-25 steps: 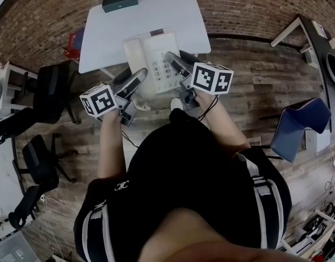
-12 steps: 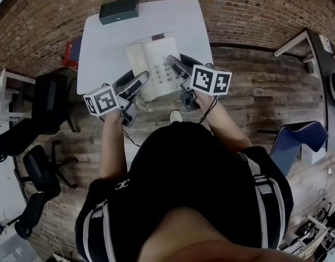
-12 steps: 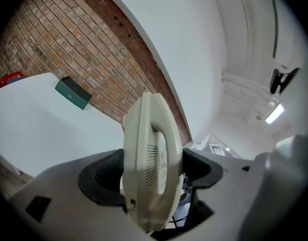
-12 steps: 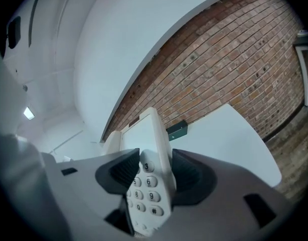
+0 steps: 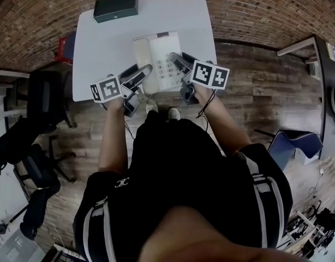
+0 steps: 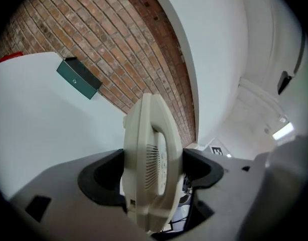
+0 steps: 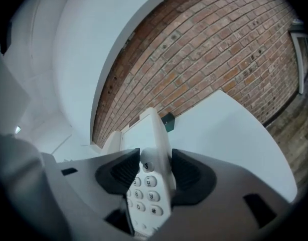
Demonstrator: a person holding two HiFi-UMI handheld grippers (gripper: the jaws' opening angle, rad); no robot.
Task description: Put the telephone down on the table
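A cream desk telephone (image 5: 159, 61) with a keypad and a handset on its left side hangs over the near edge of the white table (image 5: 102, 42), carried by both grippers. My left gripper (image 5: 141, 73) is shut on its left edge, the handset side (image 6: 151, 159). My right gripper (image 5: 176, 60) is shut on its right edge beside the number keys (image 7: 146, 185). In both gripper views the telephone stands on edge between dark jaws. I cannot tell whether its base touches the tabletop.
A dark green box (image 5: 115, 6) lies at the table's far left corner, also in the left gripper view as a green box (image 6: 79, 78). A red object (image 5: 63, 49) sits left of the table. Black chairs (image 5: 42, 97) stand at left, a blue chair (image 5: 290, 146) at right. A brick wall (image 7: 204, 49) lies behind.
The telephone and both grippers have moved forward, from in front of the table's near edge to over the tabletop. Both grips are unchanged.
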